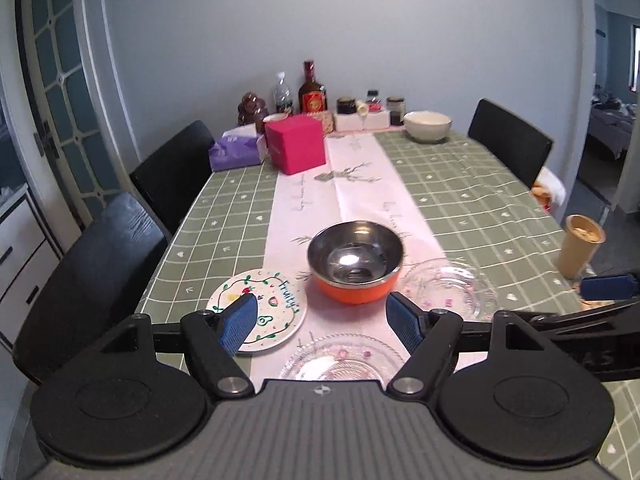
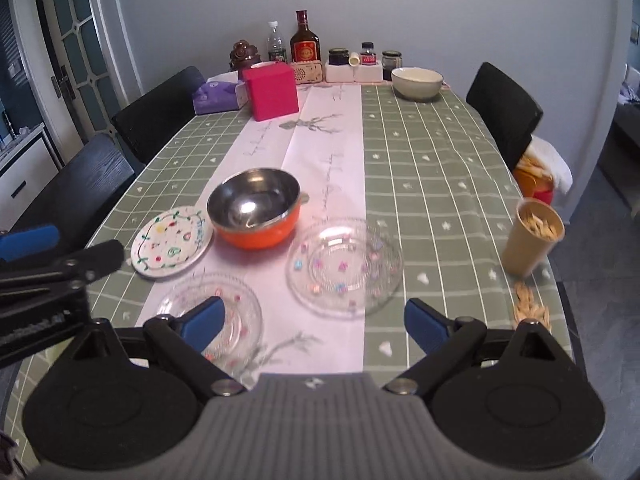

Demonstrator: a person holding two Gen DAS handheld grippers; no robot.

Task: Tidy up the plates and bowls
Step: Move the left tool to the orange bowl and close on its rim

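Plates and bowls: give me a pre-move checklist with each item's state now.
1. Left gripper open, nothing between the jaws: ok.
2. Right gripper open, nothing held: ok.
3. Orange bowl upright and empty: ok.
4. Painted plate flat, nothing on it: ok.
5. Both glass plates stacked: not ok, they lie apart.
6. Cup of snacks clear of the table edge: not ok, it stands close to it.

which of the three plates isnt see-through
The white plate with the painted fruit and "Fruity" lettering, left of the orange bowl. The two glass plates are clear.
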